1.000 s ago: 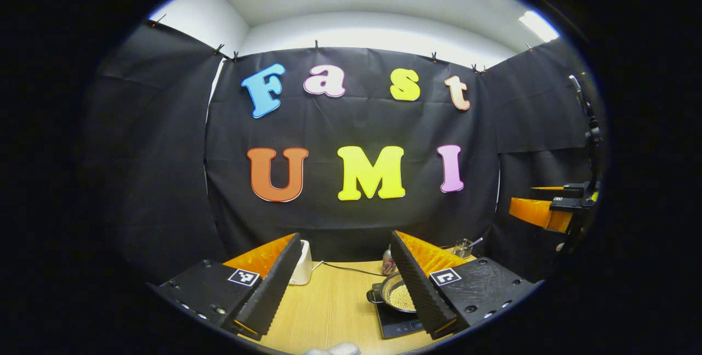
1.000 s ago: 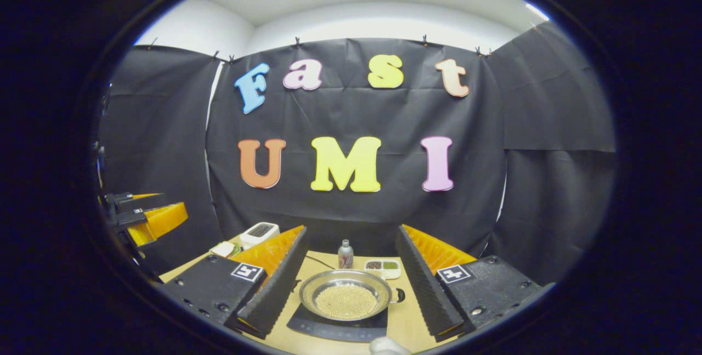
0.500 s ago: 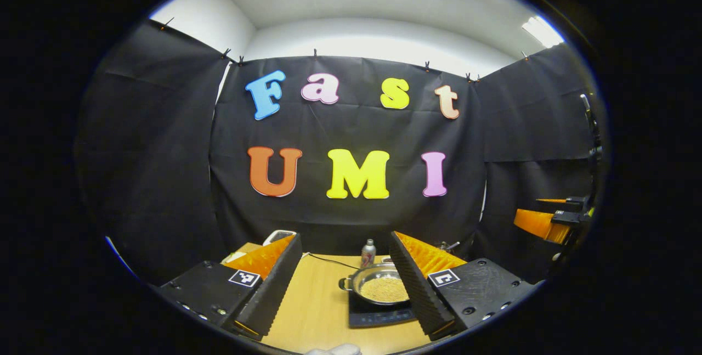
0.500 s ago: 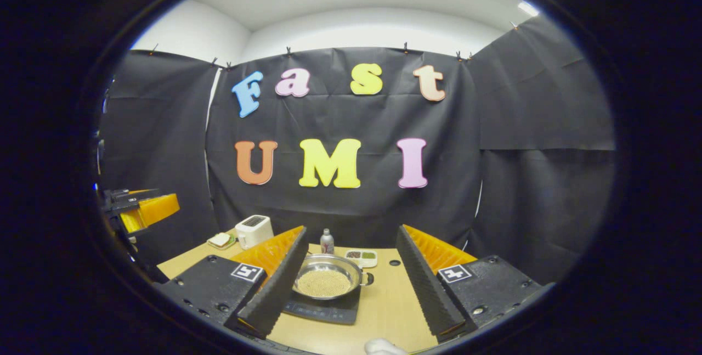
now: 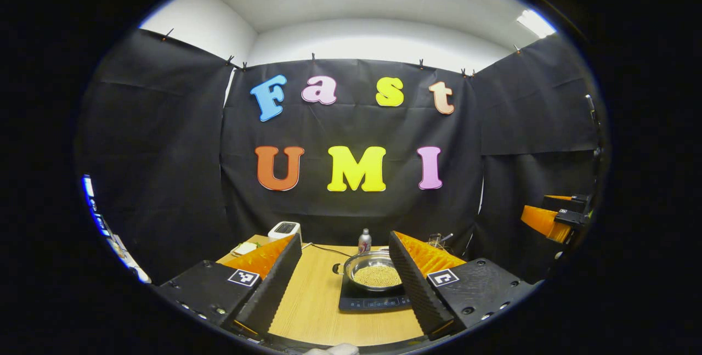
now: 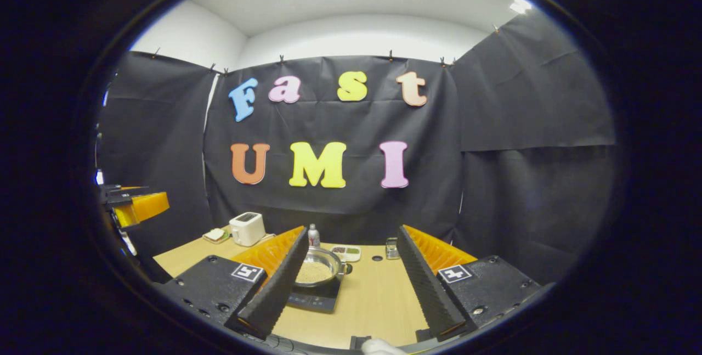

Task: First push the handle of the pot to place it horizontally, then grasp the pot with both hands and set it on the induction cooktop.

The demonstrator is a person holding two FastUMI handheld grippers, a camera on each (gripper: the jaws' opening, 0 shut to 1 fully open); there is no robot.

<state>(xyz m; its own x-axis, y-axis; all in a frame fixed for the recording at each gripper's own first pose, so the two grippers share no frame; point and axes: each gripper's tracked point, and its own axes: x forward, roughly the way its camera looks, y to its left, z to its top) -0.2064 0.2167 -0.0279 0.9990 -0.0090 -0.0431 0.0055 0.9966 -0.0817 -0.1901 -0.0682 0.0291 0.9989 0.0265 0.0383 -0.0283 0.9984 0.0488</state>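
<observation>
A steel pot (image 5: 375, 275) holding pale grains sits on the black induction cooktop (image 5: 368, 303) on the wooden table. One small black side handle points left in the left gripper view. My left gripper (image 5: 344, 245) is open and empty, drawn back from the pot, which lies just inside its right finger. In the right gripper view the pot (image 6: 315, 270) rests on the cooktop (image 6: 312, 301), half hidden behind the left finger. My right gripper (image 6: 351, 237) is also open and holds nothing. Each gripper shows at the other view's edge: right gripper (image 5: 548, 220), left gripper (image 6: 134, 206).
A white toaster (image 6: 247, 227) and a small plate (image 6: 215, 235) stand at the table's back left. A small bottle (image 6: 313, 234), a divided dish (image 6: 346, 253) and a glass holder (image 6: 391, 247) stand behind the pot. The table (image 6: 373, 294) has bare wood to the cooktop's right.
Both grippers have pulled back from the pot, which looks smaller now. It slid toward the middle in the left gripper view and to the left in the right gripper view. Both stayed open.
</observation>
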